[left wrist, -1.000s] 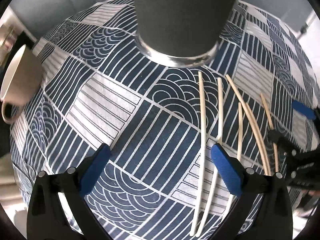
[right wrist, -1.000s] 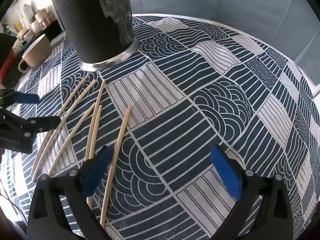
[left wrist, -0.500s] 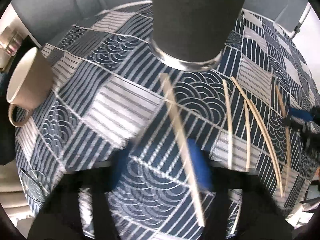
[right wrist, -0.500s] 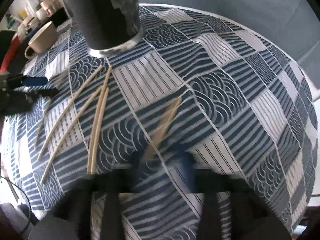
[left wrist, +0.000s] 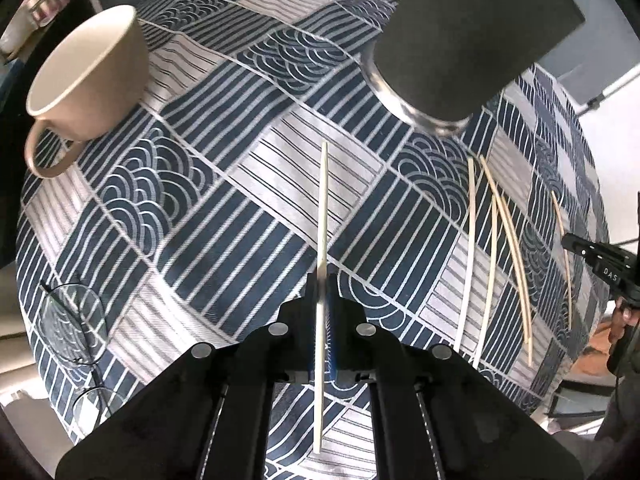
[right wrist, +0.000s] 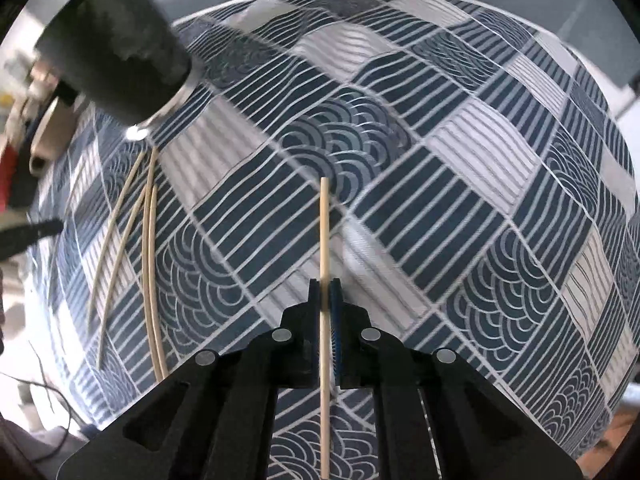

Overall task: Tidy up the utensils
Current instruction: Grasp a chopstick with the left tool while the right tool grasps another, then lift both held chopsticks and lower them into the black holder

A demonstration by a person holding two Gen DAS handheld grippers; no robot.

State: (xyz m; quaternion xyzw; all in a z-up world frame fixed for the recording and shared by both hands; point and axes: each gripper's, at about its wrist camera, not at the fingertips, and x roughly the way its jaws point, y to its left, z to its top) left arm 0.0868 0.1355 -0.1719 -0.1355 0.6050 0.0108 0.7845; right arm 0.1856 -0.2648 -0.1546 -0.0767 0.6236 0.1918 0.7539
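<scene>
My left gripper point(left wrist: 323, 280) is shut on a pale chopstick point(left wrist: 323, 208) and holds it above the patterned cloth, tip pointing forward. My right gripper point(right wrist: 325, 286) is shut on a wooden chopstick point(right wrist: 324, 232), also lifted. The dark cylindrical holder point(left wrist: 468, 36) with a metal base stands ahead and right of the left gripper; in the right wrist view the holder point(right wrist: 116, 48) is at the upper left. Several loose chopsticks point(left wrist: 492, 248) lie on the cloth right of the left gripper, and the loose chopsticks point(right wrist: 148, 248) show left of the right gripper.
A beige mug point(left wrist: 88, 76) stands at the far left of the blue-and-white tablecloth point(left wrist: 224, 216). A pair of glasses point(left wrist: 76, 328) lies near the left table edge. The other gripper point(left wrist: 600, 260) shows at the right edge.
Both grippers went from open above the table to shut, each on a chopstick, and lifted it. Both views have swung, so the holder has shifted sideways.
</scene>
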